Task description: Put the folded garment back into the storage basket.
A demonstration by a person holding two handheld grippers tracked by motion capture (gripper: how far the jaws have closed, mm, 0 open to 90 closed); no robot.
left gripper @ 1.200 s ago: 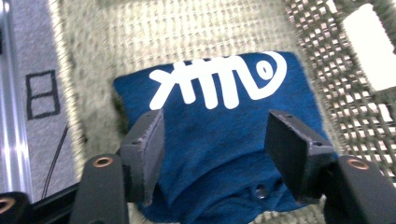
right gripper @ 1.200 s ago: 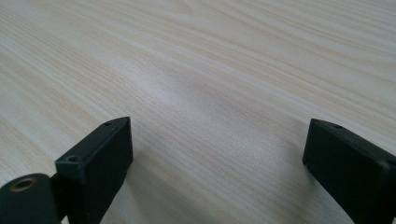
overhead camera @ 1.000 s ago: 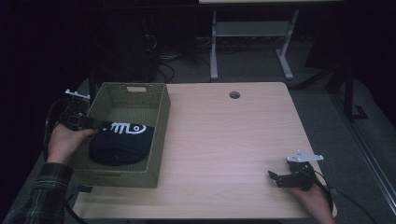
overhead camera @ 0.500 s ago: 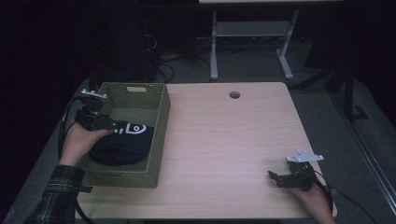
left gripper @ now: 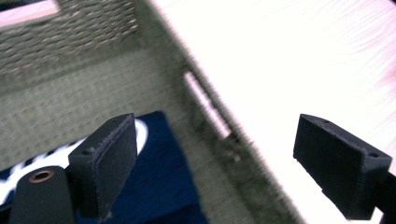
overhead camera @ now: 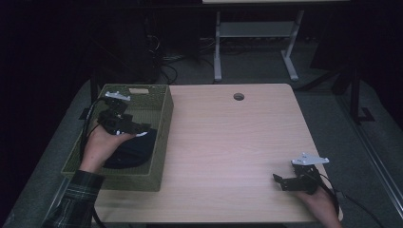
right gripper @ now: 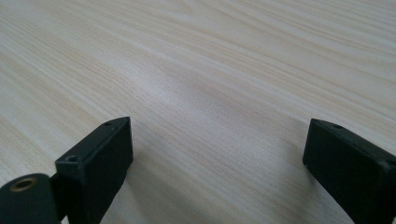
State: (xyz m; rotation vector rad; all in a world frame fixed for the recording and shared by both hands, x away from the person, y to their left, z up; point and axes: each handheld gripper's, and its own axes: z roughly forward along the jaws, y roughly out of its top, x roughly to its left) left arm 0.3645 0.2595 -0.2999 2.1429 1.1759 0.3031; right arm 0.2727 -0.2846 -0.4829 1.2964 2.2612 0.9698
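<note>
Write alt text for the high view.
A person's left gripper, jaws open, hangs over a dark blue garment lying in an olive woven basket at the left of a light wood table. The right gripper rests open near the table's front right corner.

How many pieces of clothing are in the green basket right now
1: a dark navy garment with white print lies on the floor of the basket, under the left gripper. More could be hidden beneath it.

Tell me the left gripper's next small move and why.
Probably lift the left gripper up and out of the green woven basket. Its jaws have just been opening and stand wide with nothing between them, and the dark blue garment lies on the basket floor beneath, seemingly released.
</note>
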